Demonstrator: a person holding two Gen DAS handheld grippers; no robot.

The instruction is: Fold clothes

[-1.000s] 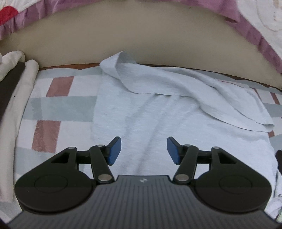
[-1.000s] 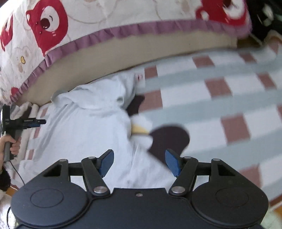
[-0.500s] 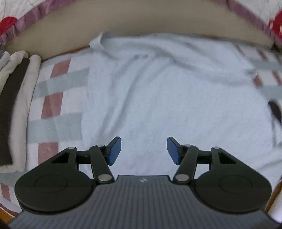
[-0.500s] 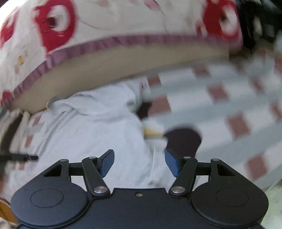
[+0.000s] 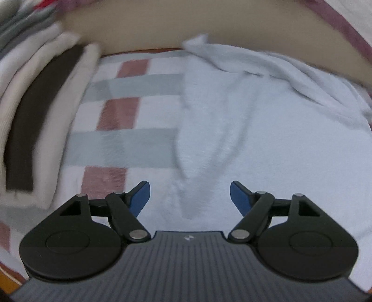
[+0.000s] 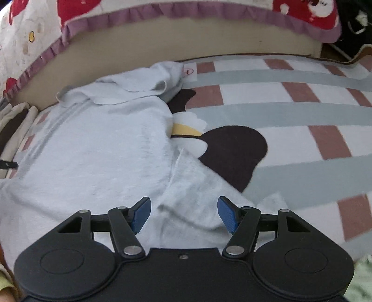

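Note:
A pale blue garment point(image 5: 267, 139) lies spread and wrinkled on a checked mat point(image 5: 130, 116). It also shows in the right wrist view point(image 6: 104, 151), with its far end folded over near the wall. My left gripper point(image 5: 189, 197) is open and empty, just above the garment's left side. My right gripper point(image 6: 183, 215) is open and empty, above a sleeve-like fold point(image 6: 197, 192) at the garment's near right edge.
A stack of folded cream and dark brown clothes point(image 5: 34, 111) lies left of the garment. The mat point(image 6: 290, 116) carries a dark penguin picture point(image 6: 232, 151) right of the garment. A bed with a purple-frilled cover point(image 6: 162, 14) rises behind the mat.
My left gripper has swung left, so the folded stack and the garment's left edge fill more of its view. My right gripper has moved closer over the garment's near right fold. Both stay open.

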